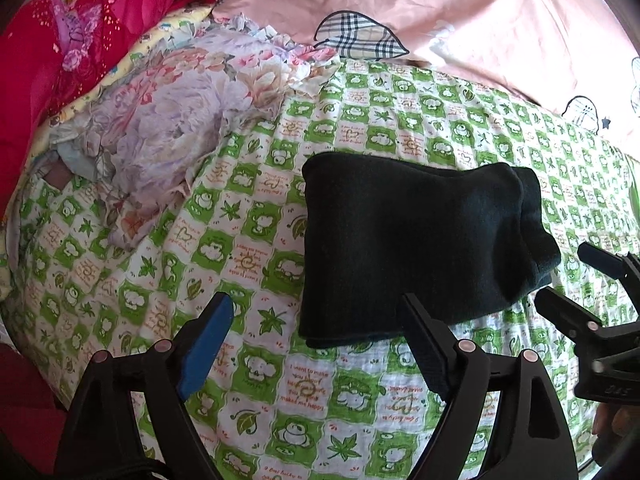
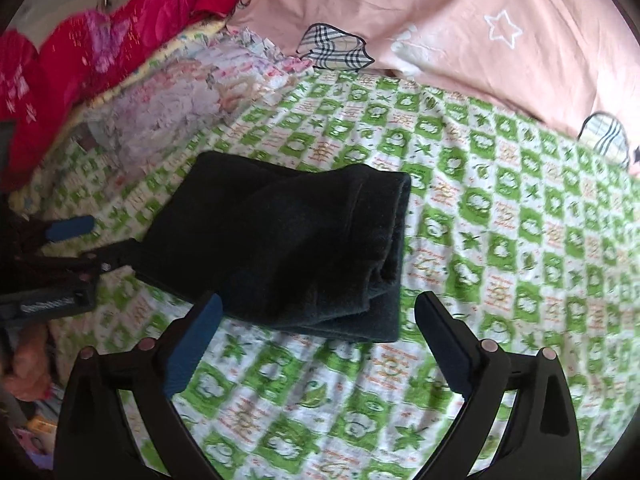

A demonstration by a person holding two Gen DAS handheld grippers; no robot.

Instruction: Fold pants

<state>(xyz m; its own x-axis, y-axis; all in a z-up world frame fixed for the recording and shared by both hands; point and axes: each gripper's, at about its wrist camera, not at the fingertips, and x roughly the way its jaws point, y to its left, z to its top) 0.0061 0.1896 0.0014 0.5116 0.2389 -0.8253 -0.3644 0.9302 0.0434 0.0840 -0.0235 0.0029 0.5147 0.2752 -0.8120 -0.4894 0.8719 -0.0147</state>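
The dark pants (image 1: 416,240) lie folded into a compact rectangular bundle on the green-and-white patterned bedsheet (image 1: 248,216). They also show in the right wrist view (image 2: 288,240), with the stacked folded edges at their right side. My left gripper (image 1: 316,320) is open and empty, just short of the bundle's near edge. My right gripper (image 2: 320,316) is open and empty at the bundle's near right corner. It also shows at the right edge of the left wrist view (image 1: 568,276). The left gripper shows at the left of the right wrist view (image 2: 80,240), beside the bundle's left edge.
A crumpled floral cloth (image 1: 168,120) lies at the back left of the bed. Red bedding (image 1: 60,48) is piled behind it. A pink quilt with plaid patches (image 1: 460,20) runs along the back. The sheet (image 2: 520,240) stretches to the right of the pants.
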